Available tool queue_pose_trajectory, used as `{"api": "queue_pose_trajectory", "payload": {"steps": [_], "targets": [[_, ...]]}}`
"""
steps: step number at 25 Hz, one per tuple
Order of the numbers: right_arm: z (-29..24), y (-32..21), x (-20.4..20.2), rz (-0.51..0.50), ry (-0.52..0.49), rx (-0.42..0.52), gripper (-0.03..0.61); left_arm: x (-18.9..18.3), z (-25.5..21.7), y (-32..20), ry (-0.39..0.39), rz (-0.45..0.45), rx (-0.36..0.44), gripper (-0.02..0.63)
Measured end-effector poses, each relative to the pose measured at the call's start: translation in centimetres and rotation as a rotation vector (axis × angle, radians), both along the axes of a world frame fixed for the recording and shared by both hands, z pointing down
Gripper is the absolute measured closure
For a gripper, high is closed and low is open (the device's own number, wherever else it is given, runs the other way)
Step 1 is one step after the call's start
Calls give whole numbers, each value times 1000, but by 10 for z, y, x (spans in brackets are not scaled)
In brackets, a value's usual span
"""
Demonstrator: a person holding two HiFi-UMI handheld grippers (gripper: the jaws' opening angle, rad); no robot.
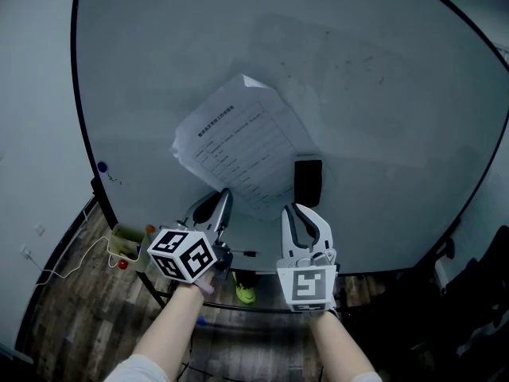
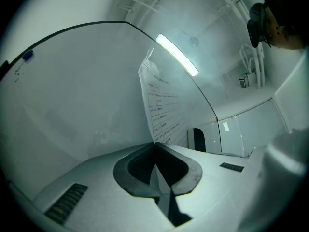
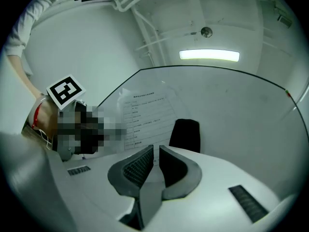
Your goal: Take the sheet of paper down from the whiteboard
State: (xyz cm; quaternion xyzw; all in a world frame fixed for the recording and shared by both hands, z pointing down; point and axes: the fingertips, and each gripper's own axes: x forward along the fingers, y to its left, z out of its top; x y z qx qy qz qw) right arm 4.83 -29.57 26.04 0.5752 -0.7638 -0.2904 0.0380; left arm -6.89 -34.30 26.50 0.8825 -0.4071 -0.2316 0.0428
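Observation:
A printed sheet of paper [image 1: 238, 138] hangs tilted on the whiteboard [image 1: 358, 94], its top corner curling off the board. My left gripper [image 1: 225, 193] is shut on the sheet's lower edge; in the left gripper view the paper [image 2: 161, 110] runs down into the closed jaw tips of that gripper [image 2: 155, 144]. My right gripper [image 1: 296, 209] is just right of the sheet's bottom corner, below a black eraser [image 1: 308, 181]. In the right gripper view this gripper [image 3: 155, 149] shows a narrow slit between its pads, with the sheet [image 3: 145, 112] just beyond and nothing clearly gripped.
The black eraser [image 3: 186, 134] sticks to the board right beside the sheet. A blue magnet [image 1: 102, 166] sits at the board's left edge. Below the board are a yellow-green box [image 1: 126, 243], a marker [image 1: 242, 254] on the ledge and a wooden floor.

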Motion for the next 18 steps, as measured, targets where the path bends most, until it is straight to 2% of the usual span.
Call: {"api": "queue_pose_trajectory", "payload": {"steps": [7,12,14,16,17,18], "targets": [[13,-18,-10,-28,-35,-101,531,1,0,3,-23,31,3,598],[20,-21,-5,2,-89,-121,531,1,0,6,-51,48,14,600],[16,-19,-3,18,-91,-105,531,0,-1,7,-56,52,18,600],[7,-11,0,57,-74,-41,531,0,-1,8,-53,57,18,600],[1,-7,3,84,-63,-4,517,0,-1,8,-51,58,18,598],[-3,-5,6,111,-58,20,451,0,-1,8,-50,58,19,600]]}}
